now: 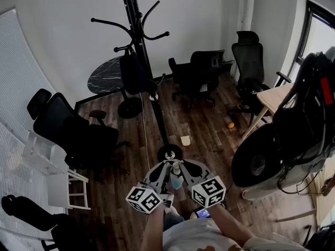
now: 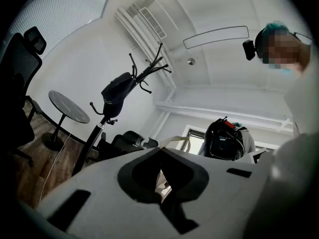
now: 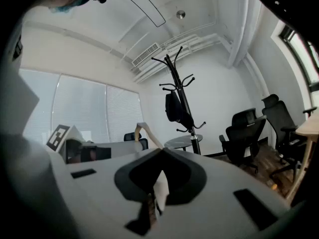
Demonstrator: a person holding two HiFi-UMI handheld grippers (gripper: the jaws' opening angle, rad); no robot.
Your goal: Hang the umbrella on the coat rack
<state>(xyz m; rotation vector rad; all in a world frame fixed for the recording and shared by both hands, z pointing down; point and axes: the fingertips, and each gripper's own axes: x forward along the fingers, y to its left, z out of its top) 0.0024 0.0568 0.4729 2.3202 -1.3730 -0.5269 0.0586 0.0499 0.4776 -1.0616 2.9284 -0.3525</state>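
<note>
Both grippers are held low and side by side in the head view, almost touching each other: the left gripper (image 1: 164,164) has its jaws pressed together at the tips with nothing between them, and the right gripper (image 1: 184,163) is closed the same way, only a thin slit showing behind its tips. Neither one holds or touches the umbrella (image 1: 133,73) — folded and black, it hangs from a hook of the coat rack (image 1: 155,104), close against the pole and clear of the wooden floor (image 1: 209,140), well apart from both grippers.
</note>
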